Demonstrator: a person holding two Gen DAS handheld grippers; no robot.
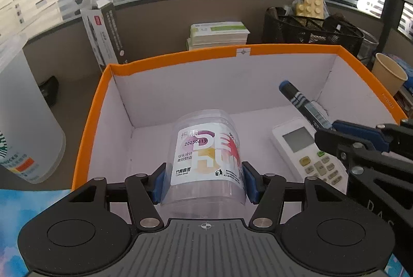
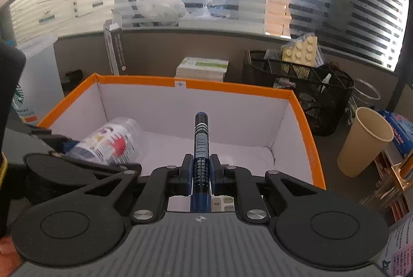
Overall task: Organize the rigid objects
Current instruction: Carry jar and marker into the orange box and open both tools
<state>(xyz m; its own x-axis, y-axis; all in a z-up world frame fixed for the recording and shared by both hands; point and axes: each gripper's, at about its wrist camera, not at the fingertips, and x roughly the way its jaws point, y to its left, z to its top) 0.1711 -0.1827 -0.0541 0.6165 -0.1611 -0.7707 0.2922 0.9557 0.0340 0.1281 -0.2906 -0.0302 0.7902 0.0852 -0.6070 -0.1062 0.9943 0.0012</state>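
The task looks partly done, judged from how things lie: the orange-rimmed white cardboard box (image 1: 165,57) already holds one white remote control with grey buttons (image 1: 307,150), lying on the box floor toward its right wall, while two more things hang over the box and are not yet set down; the left gripper (image 1: 204,180) clamps its blue pads on the sides of one clear plastic cotton-swab jar with a colourful label (image 1: 206,155), held above the box floor near the front-left; the right gripper (image 2: 200,175) is closed tight on one dark blue marker pen with a barcode label (image 2: 200,145), whose tip points toward the box's far wall, above the remote; what seems left is to lower and release both; counted inside or over the box: one remote, one jar, one marker; outside the box, behind its far wall, stand one black wire-mesh basket (image 1: 309,29) and one stack of booklets (image 1: 218,35); to the box's right, one tan paper cup (image 2: 364,140); to its left, one frosted white tumbler (image 1: 28,122).
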